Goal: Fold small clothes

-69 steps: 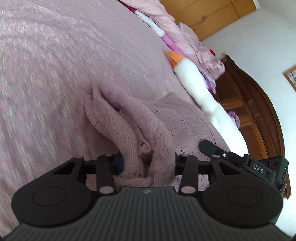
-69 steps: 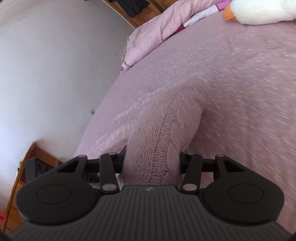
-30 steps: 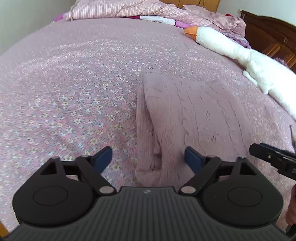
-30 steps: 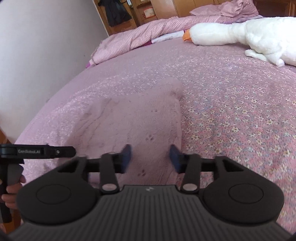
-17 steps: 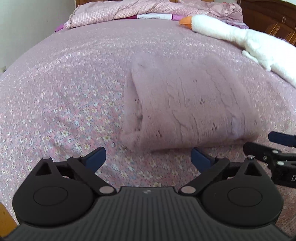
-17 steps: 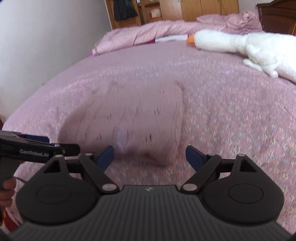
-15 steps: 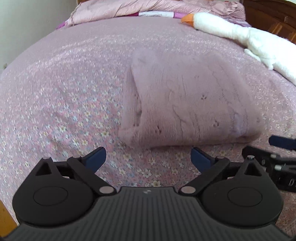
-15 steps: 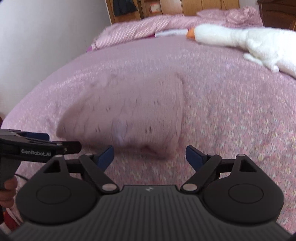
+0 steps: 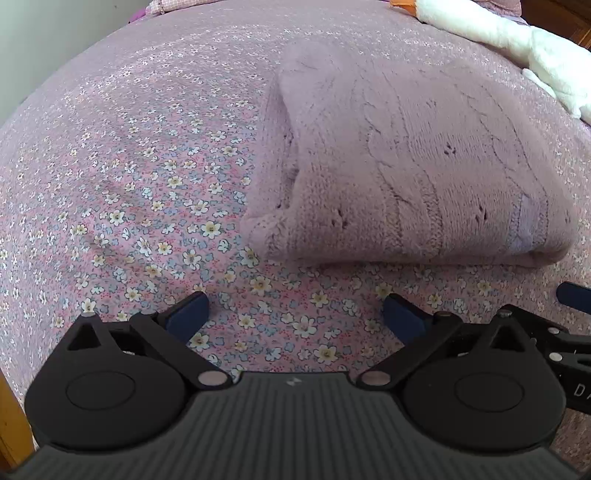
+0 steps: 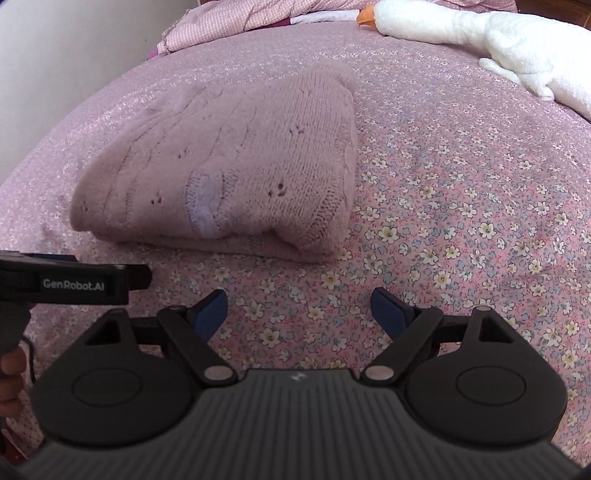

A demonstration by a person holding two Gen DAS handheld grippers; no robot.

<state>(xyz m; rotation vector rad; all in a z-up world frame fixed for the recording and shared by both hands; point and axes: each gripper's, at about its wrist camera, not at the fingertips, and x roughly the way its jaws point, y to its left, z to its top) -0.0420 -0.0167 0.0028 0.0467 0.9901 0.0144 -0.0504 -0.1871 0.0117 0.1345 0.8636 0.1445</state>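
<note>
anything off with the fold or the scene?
Minor: the folded pink knit sweater has a pale lavender patch near its front fold, cause unclear. At the left end, inner layers gape and protrude slightly. Both grippers are open and clear.

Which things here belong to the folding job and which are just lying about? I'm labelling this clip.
Part of the job:
- folded mauve cable-knit sweater, lying on the bed
- left gripper, open, clear of it
- right gripper, open, clear of it

Just lying about:
- white plush goose with orange beak
- pink checked quilt, bunched at the far end
- pink floral bedspread
</note>
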